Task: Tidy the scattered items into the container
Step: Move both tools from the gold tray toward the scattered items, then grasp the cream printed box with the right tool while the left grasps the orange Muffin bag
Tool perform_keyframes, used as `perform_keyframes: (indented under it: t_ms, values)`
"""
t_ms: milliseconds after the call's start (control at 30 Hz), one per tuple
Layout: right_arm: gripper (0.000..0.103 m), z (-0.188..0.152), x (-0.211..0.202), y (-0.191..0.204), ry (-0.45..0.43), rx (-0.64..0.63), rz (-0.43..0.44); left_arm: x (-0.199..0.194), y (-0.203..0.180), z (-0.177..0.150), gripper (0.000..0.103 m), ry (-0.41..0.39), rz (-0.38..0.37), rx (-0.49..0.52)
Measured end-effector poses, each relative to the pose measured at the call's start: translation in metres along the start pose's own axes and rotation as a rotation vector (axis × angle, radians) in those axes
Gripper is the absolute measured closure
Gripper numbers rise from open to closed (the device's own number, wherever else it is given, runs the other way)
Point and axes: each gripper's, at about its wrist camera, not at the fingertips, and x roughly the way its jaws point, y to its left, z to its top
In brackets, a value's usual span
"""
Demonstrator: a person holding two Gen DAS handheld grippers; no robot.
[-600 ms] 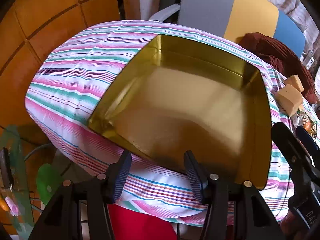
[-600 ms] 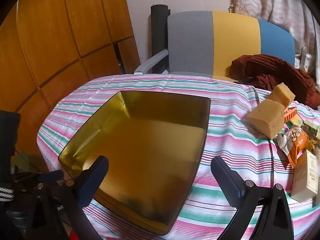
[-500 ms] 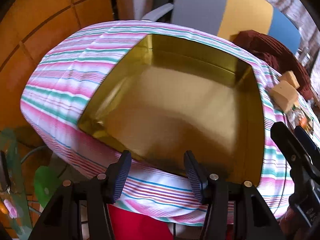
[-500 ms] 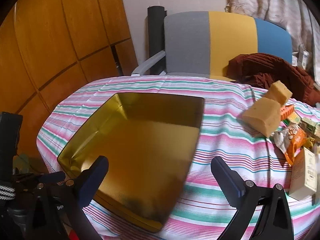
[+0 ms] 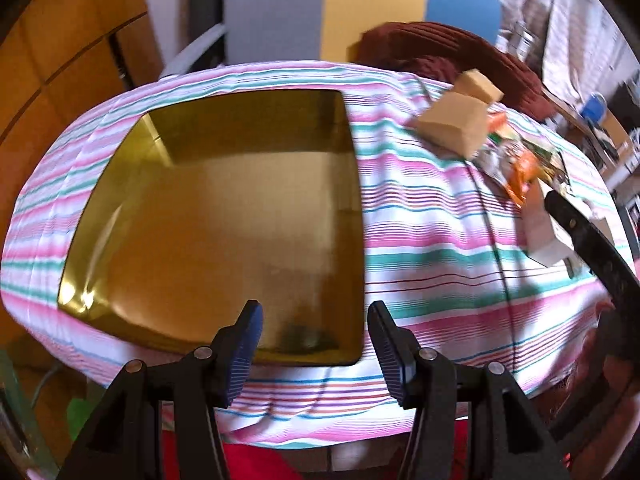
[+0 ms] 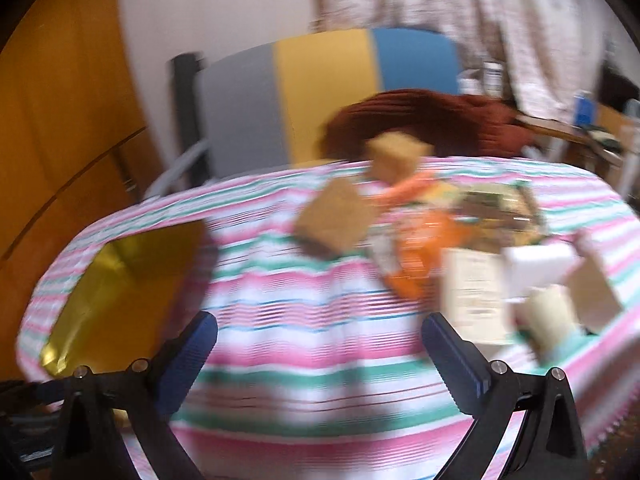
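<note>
An empty gold tin (image 5: 224,216) lies on the striped tablecloth; it also shows at the left of the blurred right wrist view (image 6: 120,292). Scattered items lie to its right: two tan sponge blocks (image 5: 456,124) (image 6: 336,220), an orange snack packet (image 5: 520,176) (image 6: 424,256), and white boxes (image 5: 544,232) (image 6: 476,292). My left gripper (image 5: 314,340) is open and empty over the tin's near edge. My right gripper (image 6: 320,360) is wide open and empty above the cloth, short of the items; part of it shows at the right of the left wrist view.
A grey, yellow and blue chair (image 5: 332,8) with a dark red garment (image 5: 440,52) stands behind the table. Wooden panels (image 5: 60,48) are at the left. The tablecloth's front edge (image 5: 320,420) hangs just below my left gripper.
Both views have swung right. The tin has shifted left in both, and the pile of items has come into fuller view. The right wrist view is now motion-blurred. Both grippers stay open.
</note>
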Motion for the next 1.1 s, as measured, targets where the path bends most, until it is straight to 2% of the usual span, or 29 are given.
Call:
perform_keyframes:
  t_ms: [167,233,300,433,567,667,733,833,967,1100]
  values:
    - [0.0,0.006,0.005,-0.063,-0.008,0.126,-0.131,0.008,-0.028,0.01,0.048,0.021,-0.094,0.044]
    - [0.0,0.006,0.01,-0.078,0.001,0.15,-0.15,0.013,-0.037,0.013,0.048,0.038,-0.112,0.051]
    - [0.004,0.004,0.017,-0.083,0.018,0.144,-0.156,0.015,-0.046,0.017,0.047,0.033,-0.094,0.071]
    - [0.026,0.002,0.038,-0.092,0.074,0.146,-0.146,0.02,-0.064,0.027,0.047,0.039,-0.091,0.108]
    - [0.049,-0.004,0.053,-0.094,0.106,0.139,-0.138,0.019,-0.087,0.039,0.047,-0.001,-0.088,0.17]
    - [0.051,-0.009,0.061,-0.099,0.115,0.149,-0.15,0.022,-0.109,0.048,0.047,-0.026,-0.083,0.236]
    - [0.051,-0.011,0.059,-0.103,0.098,0.15,-0.163,0.028,-0.127,0.057,0.047,-0.047,-0.116,0.285]
    - [0.051,-0.015,0.054,-0.114,0.07,0.171,-0.193,0.036,-0.151,0.073,0.047,-0.047,-0.227,0.333]
    - [0.05,-0.02,0.049,-0.119,0.038,0.167,-0.196,0.055,-0.178,0.096,0.047,0.003,-0.36,0.334]
    - [0.048,-0.028,0.056,-0.127,0.058,0.212,-0.169,0.066,-0.206,0.116,0.047,-0.016,-0.337,0.402]
